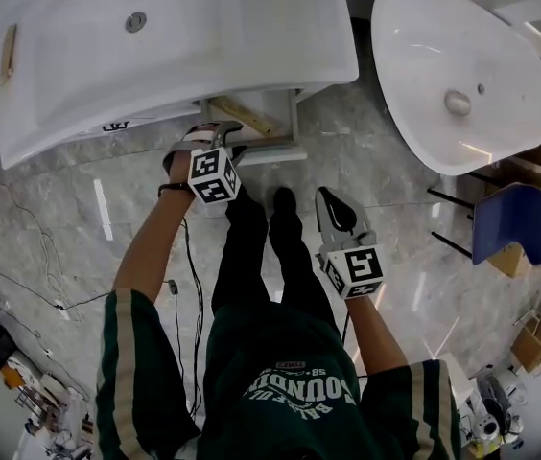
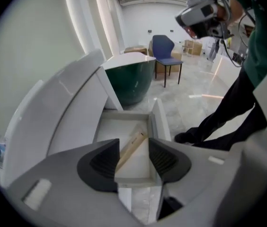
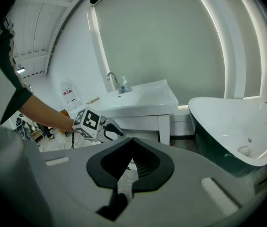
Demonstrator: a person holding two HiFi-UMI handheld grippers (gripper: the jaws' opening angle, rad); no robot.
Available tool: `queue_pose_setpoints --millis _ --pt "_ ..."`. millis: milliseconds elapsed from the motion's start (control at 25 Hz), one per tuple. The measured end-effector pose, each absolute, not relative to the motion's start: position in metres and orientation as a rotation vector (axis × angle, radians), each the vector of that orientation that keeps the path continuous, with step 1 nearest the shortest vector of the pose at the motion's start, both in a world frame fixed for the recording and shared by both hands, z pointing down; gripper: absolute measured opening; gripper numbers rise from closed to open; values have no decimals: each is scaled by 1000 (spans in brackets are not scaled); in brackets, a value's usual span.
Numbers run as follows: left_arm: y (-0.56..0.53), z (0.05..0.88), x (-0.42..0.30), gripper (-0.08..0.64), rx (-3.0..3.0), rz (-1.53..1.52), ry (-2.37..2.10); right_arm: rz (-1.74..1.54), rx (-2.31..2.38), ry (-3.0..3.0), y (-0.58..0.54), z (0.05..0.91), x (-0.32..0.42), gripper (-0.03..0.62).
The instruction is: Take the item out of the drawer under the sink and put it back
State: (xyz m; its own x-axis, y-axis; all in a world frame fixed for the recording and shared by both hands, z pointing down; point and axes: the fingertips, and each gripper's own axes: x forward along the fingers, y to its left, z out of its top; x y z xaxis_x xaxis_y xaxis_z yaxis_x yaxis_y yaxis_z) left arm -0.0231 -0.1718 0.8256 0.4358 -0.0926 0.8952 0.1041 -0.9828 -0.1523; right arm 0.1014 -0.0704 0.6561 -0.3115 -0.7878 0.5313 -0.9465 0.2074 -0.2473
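Wooden stick (image 2: 129,150) lies slantwise on the floor of the open drawer (image 2: 159,122), which stands pulled out from under the sink (image 1: 175,36). One end sits near the drawer's right wall and the other runs toward the near edge. The left claw (image 2: 133,140) points steeply down over the drawer with its jaws wide apart and nothing gripped. In the left gripper view the stick shows in the gap between the pads, but they do not touch it. Judgement: the jaws are spread this wide so that they can straddle the slanted stick. Whether this is the approach to lift it or the moment after setting it back cannot be told from the frames. The head view puts this claw at the drawer front, just below the sink's edge. The right claw (image 3: 132,143) hangs well apart, out over the marble floor (image 1: 79,209). Its jaw tips are together and it is empty. Judgement: it is parked clear, leaving the drawer to the left.
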Motion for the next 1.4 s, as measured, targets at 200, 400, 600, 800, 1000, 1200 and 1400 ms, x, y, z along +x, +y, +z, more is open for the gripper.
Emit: queue_pose_setpoints --millis 200,400,600,800,1000,1200,1400 --pt "-186 877 -25 210 -2408 -1667 -38 804 1646 -2171 -67 674 111 2" --pt "-190 919 -26 210 -2360 -1740 -94 833 1662 -2141 -64 694 110 2" --pt "-208 946 -25 210 -2301 -1804 -132 862 1657 -2115 -60 706 106 2" --pt "-210 968 -22 210 -2222 -1836 -215 883 1665 -2082 -55 711 108 2" --pt "-212 986 -12 209 -2174 -1845 -244 891 1701 -2046 -57 715 119 2" --pt "-217 997 -15 162 -2122 -1865 -266 924 1685 -2017 -50 722 118 2" --pt "-220 999 -13 133 -2104 -1881 -276 915 1731 -2028 -50 720 121 2"
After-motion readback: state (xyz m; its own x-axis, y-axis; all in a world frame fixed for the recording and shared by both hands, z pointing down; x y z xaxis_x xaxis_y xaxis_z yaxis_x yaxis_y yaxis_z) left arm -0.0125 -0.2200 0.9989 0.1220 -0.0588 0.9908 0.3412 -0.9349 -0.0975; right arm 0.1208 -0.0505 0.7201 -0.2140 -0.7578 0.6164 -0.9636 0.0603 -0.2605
